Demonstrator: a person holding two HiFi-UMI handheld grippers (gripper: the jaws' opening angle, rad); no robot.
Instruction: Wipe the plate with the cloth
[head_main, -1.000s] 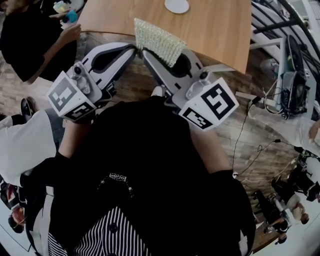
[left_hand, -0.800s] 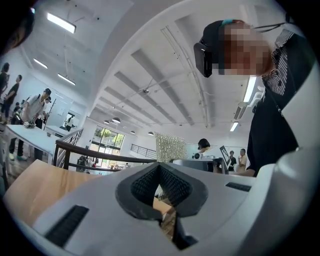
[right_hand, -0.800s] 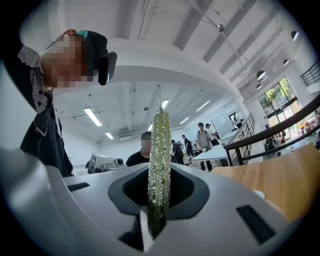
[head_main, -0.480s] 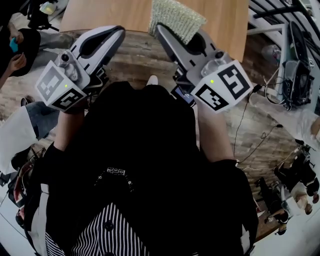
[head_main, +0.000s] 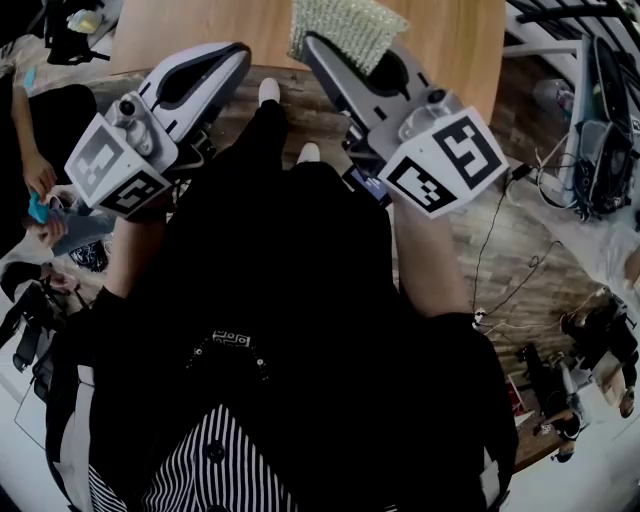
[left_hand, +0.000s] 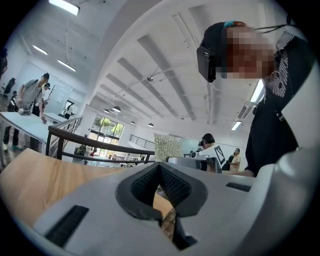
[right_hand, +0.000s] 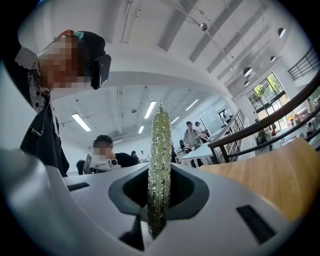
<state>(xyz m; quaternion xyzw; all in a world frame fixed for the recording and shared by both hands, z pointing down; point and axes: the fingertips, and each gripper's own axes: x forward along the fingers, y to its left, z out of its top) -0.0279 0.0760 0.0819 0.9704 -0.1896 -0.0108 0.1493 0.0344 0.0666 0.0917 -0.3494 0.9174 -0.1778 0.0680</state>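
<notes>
**Head view: cloth up, no plate in sight**

Both tools are held up at the table (head_main: 190, 25) edge, and I'd judge the wiping not yet begun. The left gripper (head_main: 240, 52) has its jaws pressed together on nothing, probably kept free to steady the plate. To its right, the right gripper (head_main: 318, 45) pinches the cloth (head_main: 345, 22) by one edge. The rest stands out past the jaw tips over the table, ready for wiping. No view shows the plate.

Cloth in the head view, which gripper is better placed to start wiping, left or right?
Right, probably. The right gripper has its tongs shut on the cloth, upright by the wooden table. The left gripper is shut and empty. No plate is in view.
</notes>
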